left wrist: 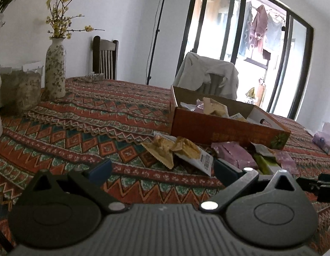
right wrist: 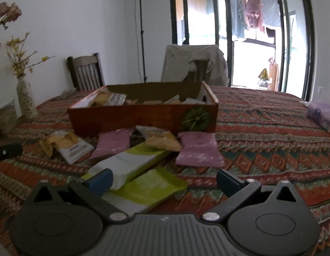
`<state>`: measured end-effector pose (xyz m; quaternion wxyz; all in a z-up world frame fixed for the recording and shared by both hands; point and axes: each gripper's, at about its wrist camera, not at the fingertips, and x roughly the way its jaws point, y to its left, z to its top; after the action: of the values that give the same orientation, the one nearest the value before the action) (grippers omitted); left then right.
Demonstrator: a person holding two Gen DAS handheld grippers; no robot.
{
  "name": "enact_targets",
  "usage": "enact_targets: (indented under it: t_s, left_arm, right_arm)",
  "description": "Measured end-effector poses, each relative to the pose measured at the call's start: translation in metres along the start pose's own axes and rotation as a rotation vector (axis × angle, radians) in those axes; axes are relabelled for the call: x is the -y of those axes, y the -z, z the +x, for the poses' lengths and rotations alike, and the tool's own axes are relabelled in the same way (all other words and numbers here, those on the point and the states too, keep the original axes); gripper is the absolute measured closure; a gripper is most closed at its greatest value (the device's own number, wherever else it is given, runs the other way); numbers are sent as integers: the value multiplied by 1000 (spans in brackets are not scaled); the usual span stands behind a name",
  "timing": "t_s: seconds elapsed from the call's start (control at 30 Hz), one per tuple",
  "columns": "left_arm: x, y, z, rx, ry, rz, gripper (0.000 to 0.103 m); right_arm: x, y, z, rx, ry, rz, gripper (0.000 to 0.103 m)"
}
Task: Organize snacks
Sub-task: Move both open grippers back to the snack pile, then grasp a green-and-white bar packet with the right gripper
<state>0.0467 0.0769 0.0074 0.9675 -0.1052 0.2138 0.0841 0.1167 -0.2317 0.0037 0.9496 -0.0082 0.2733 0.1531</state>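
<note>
Left gripper [left wrist: 162, 170]: jaws wide apart, holding nothing, low over the tablecloth [left wrist: 84, 132], just short of a yellow packet [left wrist: 182, 149]. Right gripper [right wrist: 165, 180]: likewise spread and empty, a green packet [right wrist: 152, 186] and a white-green packet [right wrist: 126, 160] lying between the fingers. Beyond, two pink packets [right wrist: 198, 149] and more yellow ones scattered before the orange box [right wrist: 130, 117], already holding several snacks.

— What do the tools look like from here?
— Left gripper [left wrist: 162, 168]: black linkage arms, round black discs, silver screws, ribbed grey housing, blue fingertips [left wrist: 100, 169].
— And the other?
— Right gripper [right wrist: 163, 178]: the same build and blue pads [right wrist: 228, 182].
</note>
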Motion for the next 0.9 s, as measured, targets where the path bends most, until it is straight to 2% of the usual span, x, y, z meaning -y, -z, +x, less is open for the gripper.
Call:
enact_targets:
  t_s: [0.17, 0.33, 0.5, 0.57, 0.77, 0.83, 0.9]
  left_arm:
    - [0, 3, -1, -13, 7, -4, 0]
    - [3, 5, -1, -20, 16, 4, 0]
    - [4, 5, 1, -35, 18, -4, 0]
    - [3, 5, 0, -34, 14, -2, 0]
    - [3, 5, 0, -40, -2, -3, 0]
    - [3, 4, 1, -44, -5, -4, 0]
    - [5, 4, 2, -50, -8, -5, 0]
  right_arm:
    - [-8, 3, 3, -39, -27, 19, 0]
    - [-26, 6, 11, -76, -24, -13, 0]
    - [-42, 9, 28, -136, 42, -65, 0]
    - [-44, 13, 34, -166, 61, -79, 0]
    - [-29, 17, 25, -154, 50, -95, 1]
    - [-20, 19, 21, -150, 47, -95, 4]
    - [-8, 21, 16, -147, 20, -82, 19]
